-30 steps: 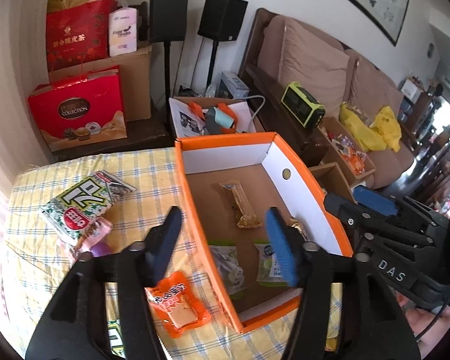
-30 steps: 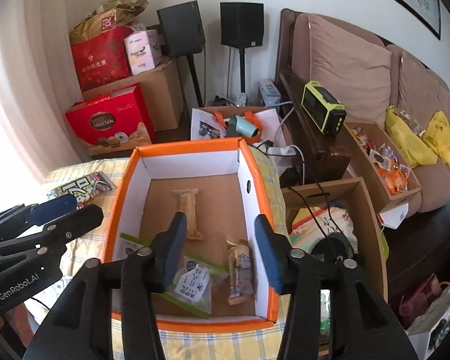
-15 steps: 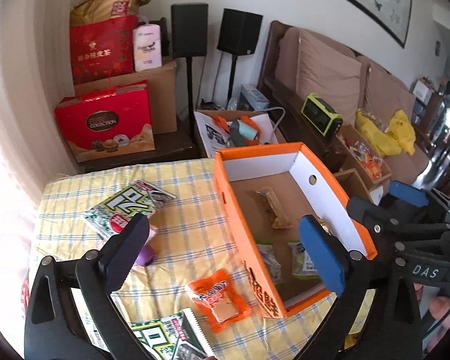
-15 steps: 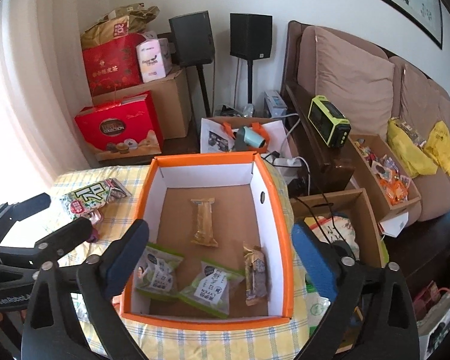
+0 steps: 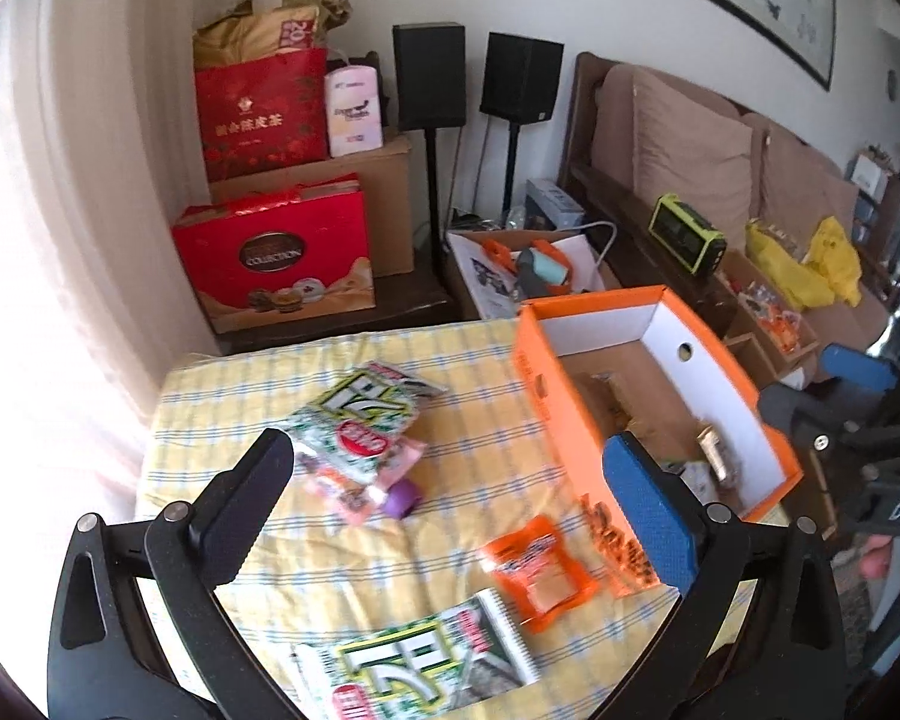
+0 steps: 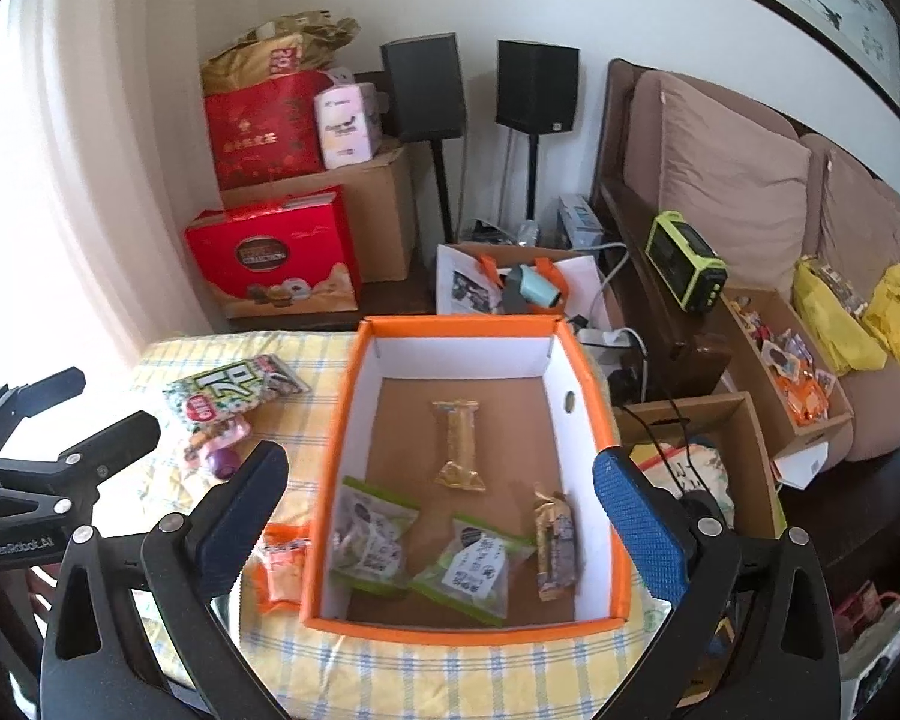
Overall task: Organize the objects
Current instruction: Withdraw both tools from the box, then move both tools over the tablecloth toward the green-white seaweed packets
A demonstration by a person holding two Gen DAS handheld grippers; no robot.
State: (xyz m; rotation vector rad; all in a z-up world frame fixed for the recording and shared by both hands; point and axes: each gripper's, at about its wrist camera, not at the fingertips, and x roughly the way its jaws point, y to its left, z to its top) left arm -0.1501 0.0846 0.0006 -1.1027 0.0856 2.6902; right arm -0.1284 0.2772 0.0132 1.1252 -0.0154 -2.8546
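Observation:
An orange box [image 6: 450,630] with white walls stands on the yellow checked tablecloth [image 5: 462,480]; it also shows in the left wrist view [image 5: 546,396]. Inside lie two green-edged snack packets [image 6: 373,540], a golden bar [image 6: 459,441] and a dark bar [image 6: 555,540]. Left of the box lie an orange packet [image 5: 537,561], two green-and-white snack bags [image 5: 360,414] [image 5: 414,666] and a pink packet with a purple cap [image 5: 399,495]. My left gripper [image 5: 450,504] is open above the cloth. My right gripper [image 6: 438,510] is open above the box. Both are empty.
Red gift boxes [image 5: 276,258], cardboard boxes and two speakers on stands [image 5: 429,78] stand behind the table. A sofa [image 6: 732,180] and open boxes of goods [image 6: 786,360] are on the right. A window glares at the left.
Both grippers have opened wide and pulled back and up. The left gripper has swung left, away from the box and over the loose packets on the cloth.

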